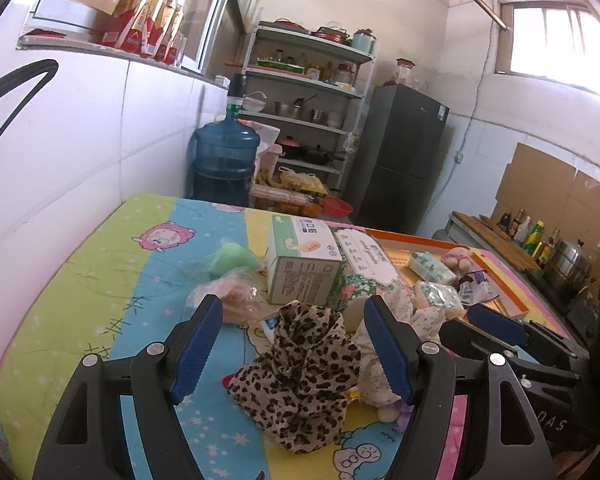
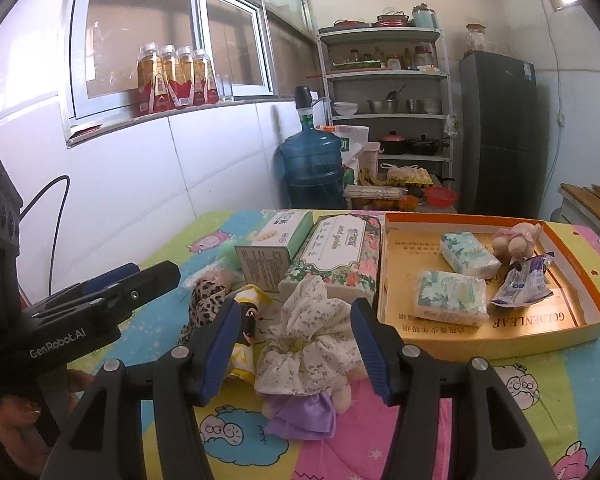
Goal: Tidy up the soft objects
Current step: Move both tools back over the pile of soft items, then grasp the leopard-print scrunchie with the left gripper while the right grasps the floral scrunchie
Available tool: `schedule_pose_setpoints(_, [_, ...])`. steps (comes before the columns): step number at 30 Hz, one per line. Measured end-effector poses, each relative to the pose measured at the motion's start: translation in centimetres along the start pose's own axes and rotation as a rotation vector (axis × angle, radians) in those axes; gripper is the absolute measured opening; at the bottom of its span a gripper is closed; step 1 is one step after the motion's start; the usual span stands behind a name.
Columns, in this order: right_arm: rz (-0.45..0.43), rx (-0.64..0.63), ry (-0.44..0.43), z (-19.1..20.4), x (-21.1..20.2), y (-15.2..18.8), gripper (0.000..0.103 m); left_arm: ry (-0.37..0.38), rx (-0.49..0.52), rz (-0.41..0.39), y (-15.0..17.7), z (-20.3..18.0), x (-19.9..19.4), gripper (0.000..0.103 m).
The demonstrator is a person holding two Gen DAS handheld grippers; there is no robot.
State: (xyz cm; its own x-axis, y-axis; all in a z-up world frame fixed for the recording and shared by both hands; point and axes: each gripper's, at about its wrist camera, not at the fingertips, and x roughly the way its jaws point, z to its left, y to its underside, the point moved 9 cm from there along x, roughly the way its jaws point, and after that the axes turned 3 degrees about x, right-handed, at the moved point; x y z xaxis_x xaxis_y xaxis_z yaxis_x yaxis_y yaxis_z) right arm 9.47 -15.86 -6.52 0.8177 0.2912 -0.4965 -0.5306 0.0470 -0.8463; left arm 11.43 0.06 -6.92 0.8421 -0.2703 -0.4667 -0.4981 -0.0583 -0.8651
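Hovering with jaws released, the right gripper (image 2: 294,344) frames the floral scrunchie (image 2: 312,336) beside the tray (image 2: 500,344) at mid-table; lower squarely, clench its bulk. Left gripper (image 1: 294,350) is likewise unclenched over the leopard scarf (image 1: 300,376).

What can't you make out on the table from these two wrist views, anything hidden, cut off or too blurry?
- Doll: right wrist view, the floral scrunchie covers its upper part, so no face shows.
- Yellow cartoon item: right wrist view, partly behind the right gripper finger.
- Bagged green and peach items: left wrist view, wrapping and blur hide what they are.
- Print on the tissue boxes: too small to read.
- Left gripper: bases cut off by the bottom edge.
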Motion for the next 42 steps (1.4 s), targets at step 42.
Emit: schedule_pose_setpoints(42, [0.051,0.076,-0.028,-1.6,2.4,3.0,0.081,0.154,0.104,0.182,6.9,-0.1,3.5,0.065])
